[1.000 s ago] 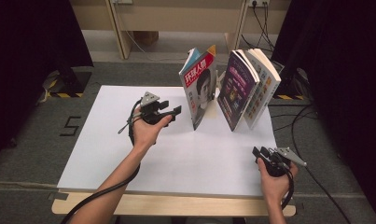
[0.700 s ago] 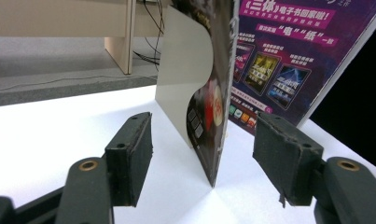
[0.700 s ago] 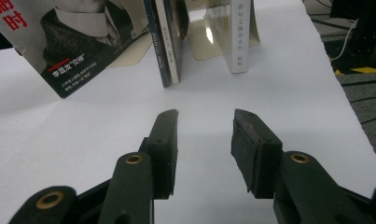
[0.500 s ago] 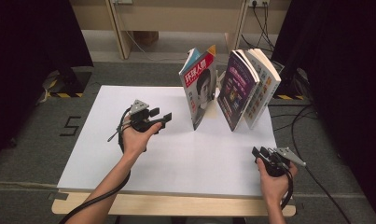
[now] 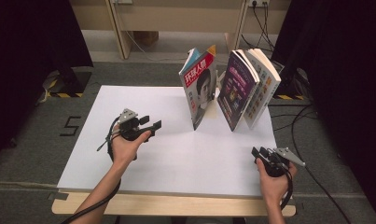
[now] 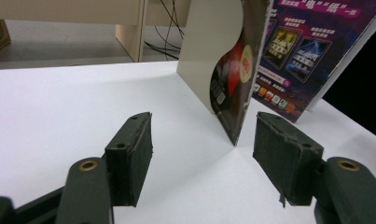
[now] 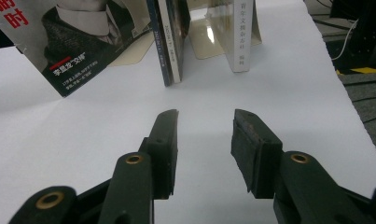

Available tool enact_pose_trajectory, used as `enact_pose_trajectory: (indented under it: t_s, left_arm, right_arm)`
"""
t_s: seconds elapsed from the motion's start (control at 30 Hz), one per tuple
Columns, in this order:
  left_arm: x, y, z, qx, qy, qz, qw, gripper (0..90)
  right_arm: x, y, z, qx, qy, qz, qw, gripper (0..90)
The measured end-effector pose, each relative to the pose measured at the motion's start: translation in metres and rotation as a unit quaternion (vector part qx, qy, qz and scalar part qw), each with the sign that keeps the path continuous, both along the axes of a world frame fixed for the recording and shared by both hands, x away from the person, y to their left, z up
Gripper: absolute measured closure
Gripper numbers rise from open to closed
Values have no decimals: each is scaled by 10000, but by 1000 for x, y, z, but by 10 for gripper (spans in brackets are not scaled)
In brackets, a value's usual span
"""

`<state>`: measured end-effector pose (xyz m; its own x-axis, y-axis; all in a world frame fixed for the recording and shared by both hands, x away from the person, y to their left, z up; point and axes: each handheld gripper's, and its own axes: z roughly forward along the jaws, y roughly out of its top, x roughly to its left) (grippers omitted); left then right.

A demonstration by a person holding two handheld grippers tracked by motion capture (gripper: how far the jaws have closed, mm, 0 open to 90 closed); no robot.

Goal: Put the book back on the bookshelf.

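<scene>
left gripper (image 5: 150,125): over the white table (image 5: 129,172), left of centre, aimed right at the books; jaws apart, nothing between them.
in its way: nothing; bare table up to the magazine.
magazine (image 5: 200,91): red-title cover with a portrait, standing on its bottom edge mid-table at the back, long axis upright, top leaning right, cover facing the person. In the left gripper view its lower corner (image 6: 234,126) sits just past the jaw tips, not touching.
bookend (image 7: 209,37): beige metal, behind and between the books, mostly covered.
purple book (image 5: 234,91): just right of the magazine, upright, leaning right against a white book (image 5: 265,84).
right gripper (image 5: 260,153): near table edge, far right, well apart from the books; jaws apart, empty.
hard to read: spine text, too small. Magazine top cut off in both gripper views.
</scene>
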<state>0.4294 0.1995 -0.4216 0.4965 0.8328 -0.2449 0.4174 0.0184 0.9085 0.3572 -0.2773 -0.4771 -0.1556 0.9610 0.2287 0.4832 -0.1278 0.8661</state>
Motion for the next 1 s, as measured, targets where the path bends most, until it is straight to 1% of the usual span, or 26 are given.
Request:
enact_pose_trajectory:
  t_s: [0.03, 0.1, 0.13, 0.23, 0.27, 0.3, 0.4, 0.5, 0.67, 0.77, 0.8, 0.83, 0.87, 0.9, 0.97, 1.0]
  left_arm:
    - [0, 0, 0, 0, 0, 0, 10000, 366]
    - [-3, 6, -4, 15, 14, 41, 10000, 367]
    - [-6, 11, -7, 33, 24, 83, 10000, 366]
    - [-10, 19, -12, 47, 52, 115, 9999, 366]
    - [-10, 19, -12, 47, 52, 115, 9999, 366]
    - [-13, 23, -16, 46, 78, 144, 9999, 366]
    - [-16, 27, -19, 46, 76, 175, 9998, 367]
    - [-21, 32, -25, 12, 123, 212, 9997, 368]
    - [-30, 41, -35, 61, 168, 259, 9995, 368]
    - [-36, 48, -43, 121, 131, 311, 9994, 369]
    - [-36, 48, -43, 121, 131, 311, 9994, 369]
    - [-39, 52, -46, 170, 114, 342, 9992, 369]
    - [-39, 52, -46, 170, 114, 342, 9992, 369]
    - [-42, 57, -50, 167, 124, 374, 9991, 370]
    - [-43, 59, -52, 190, 136, 381, 9990, 370]
    - [-45, 64, -56, 179, 163, 437, 9988, 370]
  right_arm:
    - [0, 0, 0, 7, -4, -5, 10000, 615]
    - [0, 0, -1, 6, 6, -14, 10000, 616]
    - [0, 0, -1, 8, 8, -14, 10000, 615]
    - [0, 0, -1, -17, 4, 6, 10000, 615]
    - [0, 0, -1, -17, 4, 6, 10000, 615]
    - [0, 1, 0, -13, 23, 1, 10000, 615]
    - [0, 1, -1, 0, 14, 0, 10000, 615]
    - [0, 2, -1, -5, 22, -3, 10000, 615]
    - [-1, 2, -1, -14, 25, 0, 10000, 615]
    - [-1, 1, -1, -31, 14, -1, 10000, 615]
    - [-1, 1, -1, -31, 14, -1, 10000, 615]
    - [-1, 2, -1, -23, 26, 4, 10000, 615]
    - [-1, 2, -1, -23, 26, 4, 10000, 615]
    - [-1, 2, -1, -24, 29, 2, 10000, 615]
    - [-1, 2, -1, -28, 27, 0, 10000, 615]
    - [-1, 2, -1, -21, 35, -3, 10000, 615]
